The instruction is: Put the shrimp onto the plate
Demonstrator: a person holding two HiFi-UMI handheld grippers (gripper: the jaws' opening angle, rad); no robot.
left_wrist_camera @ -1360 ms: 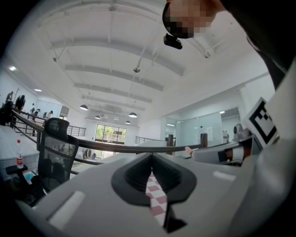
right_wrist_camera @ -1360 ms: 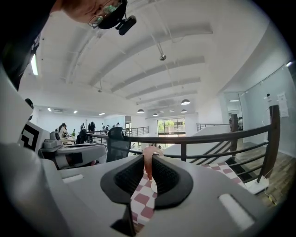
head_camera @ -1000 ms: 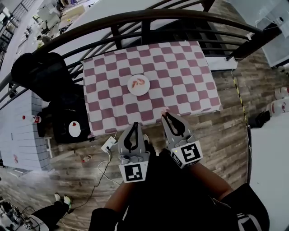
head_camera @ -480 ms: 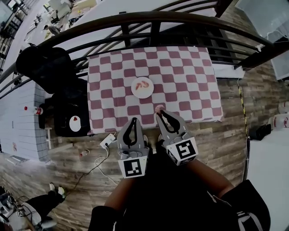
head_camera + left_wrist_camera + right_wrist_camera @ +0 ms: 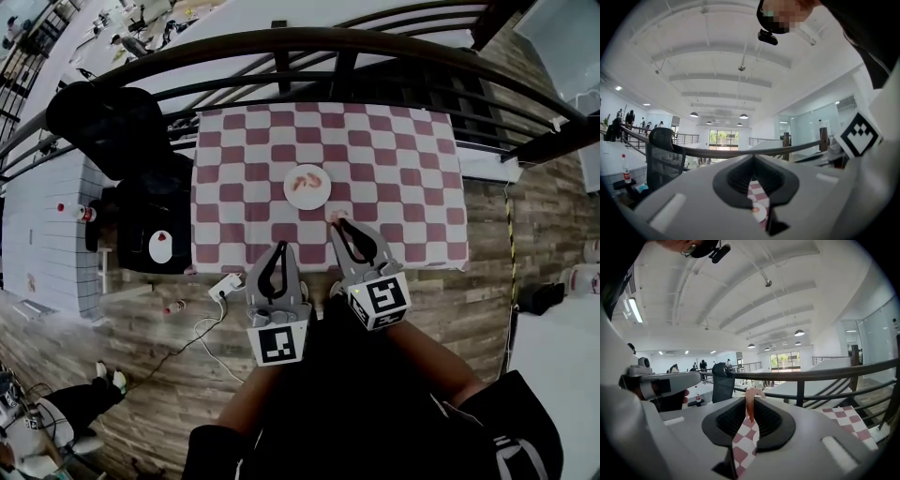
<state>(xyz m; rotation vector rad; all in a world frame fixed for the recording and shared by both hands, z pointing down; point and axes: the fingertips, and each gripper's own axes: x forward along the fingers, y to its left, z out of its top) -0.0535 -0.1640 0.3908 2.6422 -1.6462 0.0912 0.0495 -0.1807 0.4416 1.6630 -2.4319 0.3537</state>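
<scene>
My right fingers [image 5: 724,420] gripped shrimp [image 5: 750,401]. Since last check I had carried it farther over desk [image 5: 403,169]; it hung just short of plate [image 5: 319,195] near rim. Left fingers [image 5: 736,178] closed, empty. Judged release close.

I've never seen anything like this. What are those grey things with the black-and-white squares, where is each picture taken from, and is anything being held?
No robot here: a person holds a two-jawed hand-held gripper in each hand; the patterned cubes belong to them. The view from above comes from a camera on the person's head, looking steeply down; the other two from cameras riding on each gripper, looking along its jaws. Below stands a table with a checked cloth, bearing a white plate with pink shrimp on it. The right hand-held gripper pinches one more shrimp, short of the plate. The left hand-held gripper is shut and empty.
</scene>
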